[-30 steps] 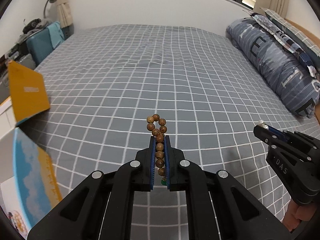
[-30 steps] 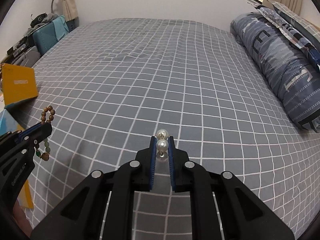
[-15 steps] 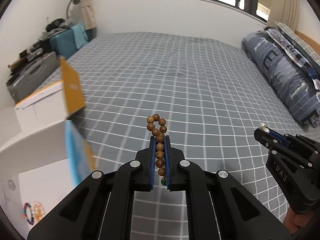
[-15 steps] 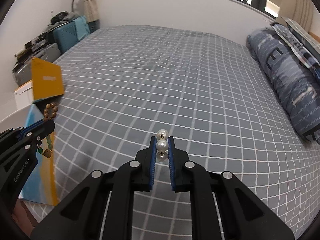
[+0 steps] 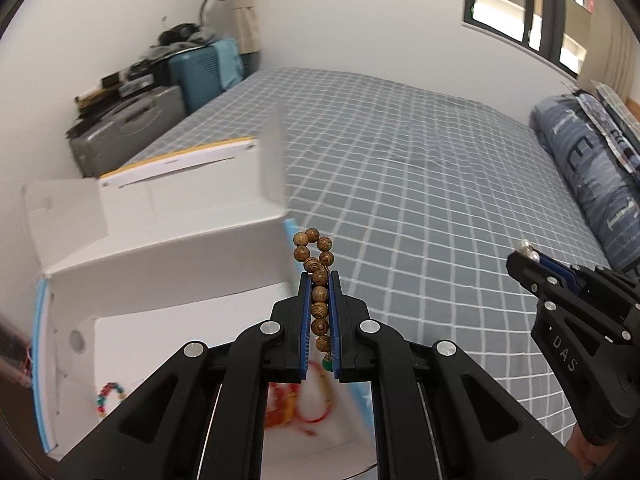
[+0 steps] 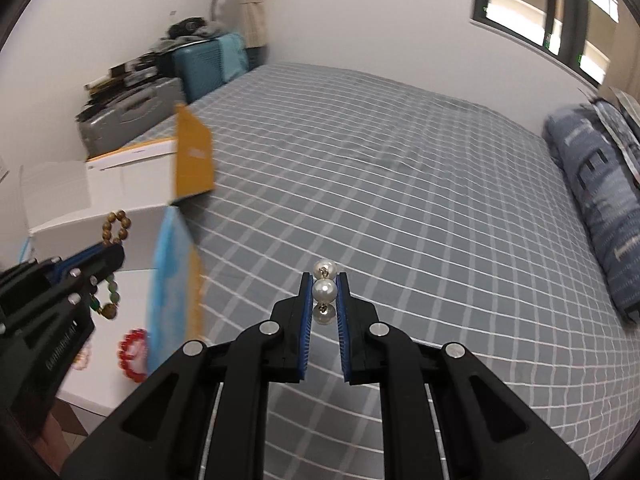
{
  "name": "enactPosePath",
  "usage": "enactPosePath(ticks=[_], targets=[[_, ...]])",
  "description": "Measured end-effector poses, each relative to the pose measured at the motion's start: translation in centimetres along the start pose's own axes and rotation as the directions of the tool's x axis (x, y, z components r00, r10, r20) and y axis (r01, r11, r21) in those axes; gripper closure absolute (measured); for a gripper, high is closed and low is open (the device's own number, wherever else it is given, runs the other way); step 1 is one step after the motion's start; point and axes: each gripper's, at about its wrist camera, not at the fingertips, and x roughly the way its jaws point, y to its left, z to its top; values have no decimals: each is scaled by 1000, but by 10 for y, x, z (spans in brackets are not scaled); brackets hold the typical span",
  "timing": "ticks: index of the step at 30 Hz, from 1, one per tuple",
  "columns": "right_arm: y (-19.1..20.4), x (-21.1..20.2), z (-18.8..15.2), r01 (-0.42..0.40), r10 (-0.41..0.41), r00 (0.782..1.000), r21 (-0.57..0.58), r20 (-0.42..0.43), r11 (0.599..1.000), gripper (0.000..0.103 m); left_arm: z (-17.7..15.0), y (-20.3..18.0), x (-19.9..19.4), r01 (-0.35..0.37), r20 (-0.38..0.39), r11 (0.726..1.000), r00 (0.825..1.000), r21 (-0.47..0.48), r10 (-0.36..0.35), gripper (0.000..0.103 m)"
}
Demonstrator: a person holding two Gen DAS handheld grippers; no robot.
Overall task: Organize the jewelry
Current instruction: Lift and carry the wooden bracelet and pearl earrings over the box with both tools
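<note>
My left gripper [image 5: 319, 280] is shut on a brown wooden bead bracelet [image 5: 316, 256] with green beads hanging below; it also shows in the right wrist view [image 6: 114, 226]. It is held above an open white box [image 5: 160, 248] holding several colourful bracelets [image 5: 108, 398]. My right gripper [image 6: 324, 280] is shut on a white pearl piece [image 6: 324, 289] above the grey checked bed [image 6: 400, 200]. The right gripper also shows at the right of the left wrist view [image 5: 528, 258].
The box has a yellow flap [image 6: 194, 156] and a blue-printed side [image 6: 172, 280]. Suitcases [image 5: 128, 132] and clutter stand by the wall at the left. Blue pillows [image 5: 588, 184] lie along the bed's right side.
Both grippers have swung left and tilted up; the open box now fills the left of both views and lies under my left gripper. Both still hold their jewelry.
</note>
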Motion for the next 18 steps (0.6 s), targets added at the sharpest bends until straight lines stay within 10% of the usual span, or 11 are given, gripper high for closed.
enactPosePath(ticks=[18], targets=[[159, 24, 3, -178, 165, 982, -150, -94, 973, 92, -43, 151, -17, -175, -104, 974, 981, -144, 161, 96]])
